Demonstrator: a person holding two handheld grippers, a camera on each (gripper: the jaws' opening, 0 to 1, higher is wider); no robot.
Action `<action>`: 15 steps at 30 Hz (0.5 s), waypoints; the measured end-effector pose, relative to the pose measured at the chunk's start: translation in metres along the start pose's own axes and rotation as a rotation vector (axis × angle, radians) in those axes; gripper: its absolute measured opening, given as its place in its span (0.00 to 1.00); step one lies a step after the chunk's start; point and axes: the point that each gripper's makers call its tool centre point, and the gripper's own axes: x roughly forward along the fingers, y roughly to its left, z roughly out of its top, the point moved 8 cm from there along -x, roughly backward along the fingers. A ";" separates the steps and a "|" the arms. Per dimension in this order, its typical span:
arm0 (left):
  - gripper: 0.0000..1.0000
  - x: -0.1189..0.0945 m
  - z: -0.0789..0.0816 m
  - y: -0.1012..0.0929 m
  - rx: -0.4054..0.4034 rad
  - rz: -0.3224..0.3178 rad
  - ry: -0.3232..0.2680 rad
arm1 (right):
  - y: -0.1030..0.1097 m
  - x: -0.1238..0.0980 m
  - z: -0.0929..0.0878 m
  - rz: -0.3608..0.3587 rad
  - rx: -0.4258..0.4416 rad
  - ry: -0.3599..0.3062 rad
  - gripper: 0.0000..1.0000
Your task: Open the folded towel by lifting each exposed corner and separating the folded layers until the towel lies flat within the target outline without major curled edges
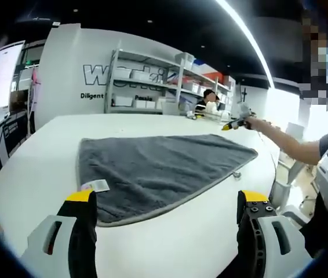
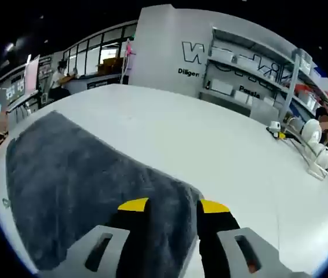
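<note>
Two grippers work the grey towel on the white table: right gripper pinches its corner, left gripper hovers spread; next, I'd judge, draw that corner outward to flatten it

My left gripper hangs with jaws spread wide, gripping nothing. My right gripper has its jaws drawn close, pinching the towel edge.

Bare table surrounds the towel; shelving well apart.
</note>
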 end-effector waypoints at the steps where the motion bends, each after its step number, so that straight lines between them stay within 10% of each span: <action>1: 0.99 0.000 0.000 0.000 0.000 0.001 0.001 | -0.003 0.007 0.001 -0.017 0.013 0.010 0.25; 15: 0.99 -0.004 -0.001 0.004 -0.010 0.019 0.009 | -0.020 0.066 -0.024 -0.051 0.165 0.102 0.07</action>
